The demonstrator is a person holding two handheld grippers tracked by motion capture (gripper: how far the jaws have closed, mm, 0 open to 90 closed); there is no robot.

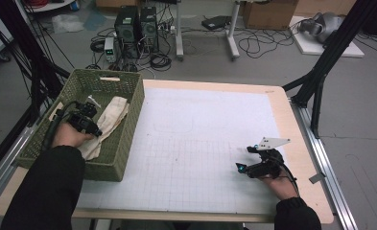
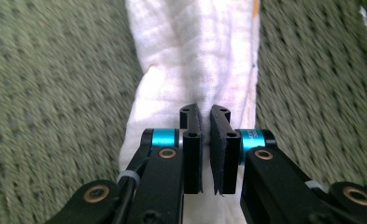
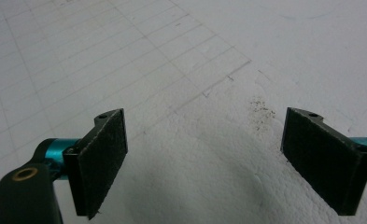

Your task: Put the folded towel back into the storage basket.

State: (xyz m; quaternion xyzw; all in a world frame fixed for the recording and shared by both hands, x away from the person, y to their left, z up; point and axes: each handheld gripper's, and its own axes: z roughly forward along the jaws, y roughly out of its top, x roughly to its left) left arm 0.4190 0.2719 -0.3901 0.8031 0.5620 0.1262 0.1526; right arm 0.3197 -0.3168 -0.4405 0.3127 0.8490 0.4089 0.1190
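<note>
A white cloth (image 1: 113, 112) lies lengthwise on the bottom of a green woven basket (image 1: 128, 120) at the table's left. My left gripper (image 1: 98, 132) reaches down into the basket over the cloth. In the left gripper view the jaws (image 2: 205, 116) stand almost together on a raised fold of the cloth (image 2: 195, 56), with the basket's weave (image 2: 55, 93) on both sides. At the table's right my right gripper (image 1: 244, 158) hovers low over the white gridded mat (image 1: 195, 143). Its pads (image 3: 102, 163) stand wide apart with nothing between them, the gripper (image 3: 204, 158) open.
The basket's tall walls hem in my left hand. A pale wooden table edge (image 1: 291, 124) frames the mat. Black frame legs (image 1: 320, 72) stand at the right, and computer towers (image 1: 135, 26) with cables sit on the floor beyond the table.
</note>
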